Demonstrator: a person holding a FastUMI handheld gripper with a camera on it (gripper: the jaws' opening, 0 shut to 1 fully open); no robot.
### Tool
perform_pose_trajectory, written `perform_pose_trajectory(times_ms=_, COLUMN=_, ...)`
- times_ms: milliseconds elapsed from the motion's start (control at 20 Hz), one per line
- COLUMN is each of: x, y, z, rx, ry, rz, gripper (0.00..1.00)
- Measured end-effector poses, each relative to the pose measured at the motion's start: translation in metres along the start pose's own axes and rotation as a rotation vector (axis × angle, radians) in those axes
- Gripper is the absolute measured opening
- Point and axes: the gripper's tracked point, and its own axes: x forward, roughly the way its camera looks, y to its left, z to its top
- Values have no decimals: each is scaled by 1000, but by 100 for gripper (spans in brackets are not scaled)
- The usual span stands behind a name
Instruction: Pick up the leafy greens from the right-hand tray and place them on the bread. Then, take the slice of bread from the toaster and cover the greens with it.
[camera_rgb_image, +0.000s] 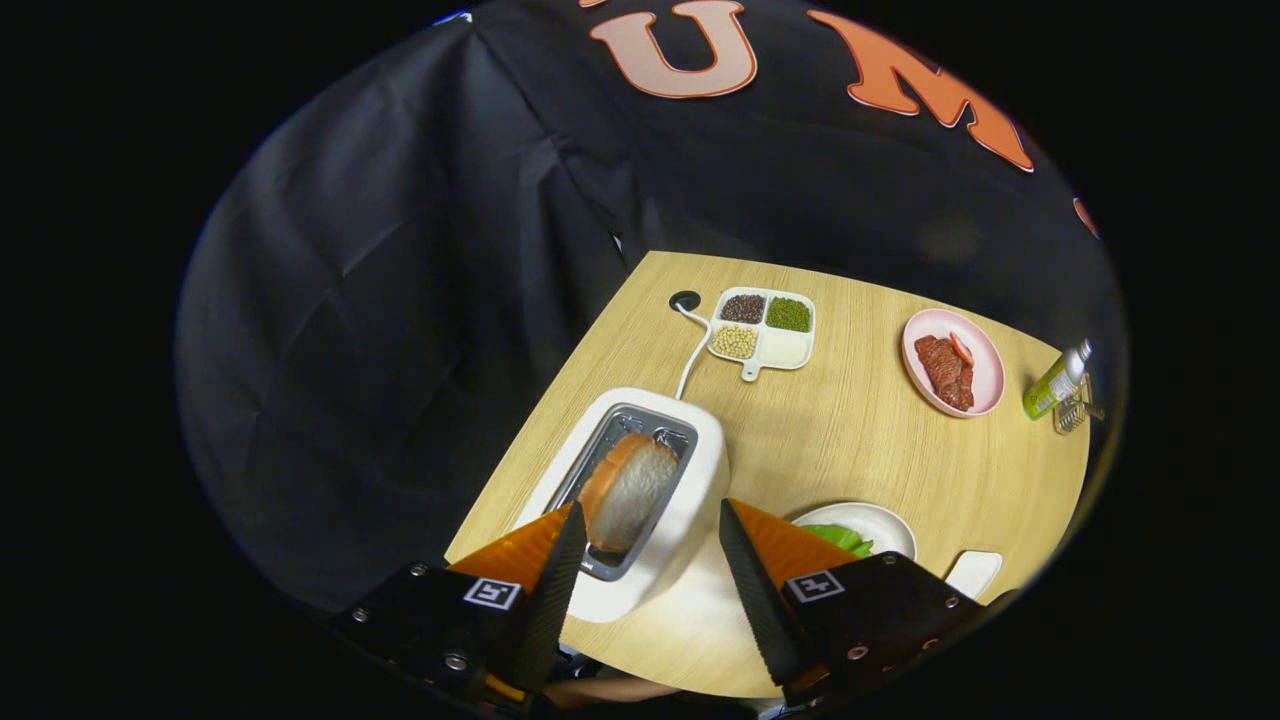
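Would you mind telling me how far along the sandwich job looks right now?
The greens lie on the white plate; whether bread is under them is hidden. The gripper is open, its fingers either side of the bread slice standing in the toaster. Lifting it out and covering the greens remains.

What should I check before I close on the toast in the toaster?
1. Gripper open: ok, the fingers stand wide apart.
2. Bread slice reachable: ok, it sticks up out of the toaster slot.
3. Slice between the fingers: not ok yet; it sits close against one finger, well clear of the other, and neither presses on it.
4. Greens already on the base bread: cannot tell; they lie on a white plate, partly hidden by a finger, and no bread under them is visible.
5. Toaster cord clear of the fingers: ok, it runs away beyond the toaster.
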Motion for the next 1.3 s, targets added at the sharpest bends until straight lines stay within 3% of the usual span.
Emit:
perform_pose_trajectory(times_ms=300, x=20, y=16, z=16, rx=31, ry=17, rz=-29, gripper=81)
perform_pose_trajectory(times_ms=500, x=40, y=14, z=6, rx=16, ry=73, rz=-63, gripper=71)
perform_pose_trajectory(times_ms=600, x=48, y=12, z=9, rx=30, ry=59, rz=-76, gripper=65)
perform_pose_trajectory(times_ms=900, x=49, y=11, z=6, rx=19, ry=30, rz=-87, gripper=18)
perform_pose_trajectory(times_ms=1100, x=40, y=9, z=0, rx=-11, ry=37, rz=-80, gripper=15)
perform_pose_trajectory(times_ms=1300, x=27, y=10, z=5, rx=7, ry=-15, rz=-29, gripper=7)
